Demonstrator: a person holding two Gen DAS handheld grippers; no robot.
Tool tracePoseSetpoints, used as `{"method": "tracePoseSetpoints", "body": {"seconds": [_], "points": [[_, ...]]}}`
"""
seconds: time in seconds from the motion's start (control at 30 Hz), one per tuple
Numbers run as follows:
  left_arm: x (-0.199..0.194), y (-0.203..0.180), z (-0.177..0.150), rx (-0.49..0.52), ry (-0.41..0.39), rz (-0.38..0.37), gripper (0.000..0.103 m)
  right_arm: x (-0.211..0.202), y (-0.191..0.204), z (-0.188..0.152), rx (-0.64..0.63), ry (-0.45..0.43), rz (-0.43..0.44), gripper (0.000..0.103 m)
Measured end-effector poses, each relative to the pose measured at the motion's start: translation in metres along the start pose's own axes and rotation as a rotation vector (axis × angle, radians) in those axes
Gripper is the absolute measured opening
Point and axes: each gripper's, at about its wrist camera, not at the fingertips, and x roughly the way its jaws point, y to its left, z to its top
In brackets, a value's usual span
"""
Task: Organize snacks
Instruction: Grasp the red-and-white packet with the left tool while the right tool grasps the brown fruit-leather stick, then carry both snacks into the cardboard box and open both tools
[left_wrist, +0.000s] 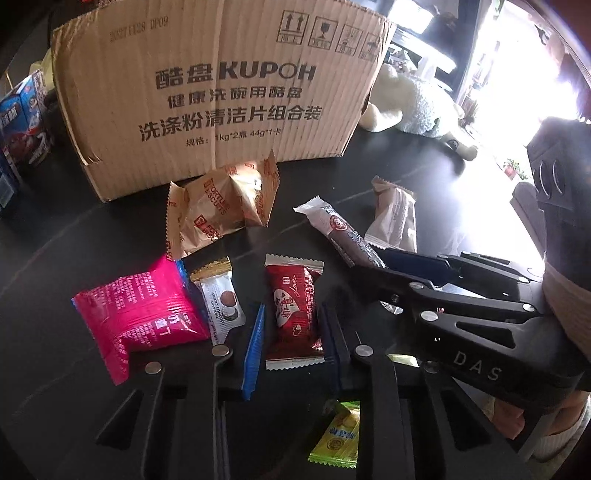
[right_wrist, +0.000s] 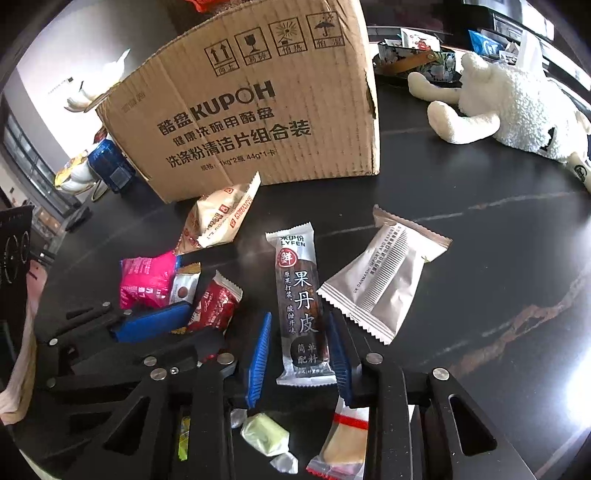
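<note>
Your left gripper (left_wrist: 290, 328) was narrow around red candy (left_wrist: 293, 314); pads at both sides, contact looked likely but not sure. Your right gripper (right_wrist: 301, 350) was narrow around dark bar (right_wrist: 301, 306), lower half between pads. Both snacks lay on table (right_wrist: 461, 229), in front of box (right_wrist: 251, 110). Risks: slippery wrapper could slide out at lift; silver pack (right_wrist: 384, 280) touched bar, could drag along; your two grippers stood near, could knock together.
</note>
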Motion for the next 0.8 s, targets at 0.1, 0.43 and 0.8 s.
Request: {"method": "tracePoseSetpoints", "body": {"seconds": [0.1, 0.43, 0.8], "points": [[0.002, 0.001, 0.0, -0.006, -0.001, 0.0, 0.025, 0.001, 0.0, 0.001, -0.005, -0.009, -0.004, 0.03], [-0.003, 0.004, -0.001, -0.018, -0.012, 0.01, 0.023, 0.002, 0.008, 0.0, -0.042, -0.013, -0.023, 0.02], [-0.033, 0.0, 0.0, -0.016, -0.089, 0.051, 0.023, -0.023, 0.012, -0.003, -0.012, -0.074, 0.013, 0.02]]}}
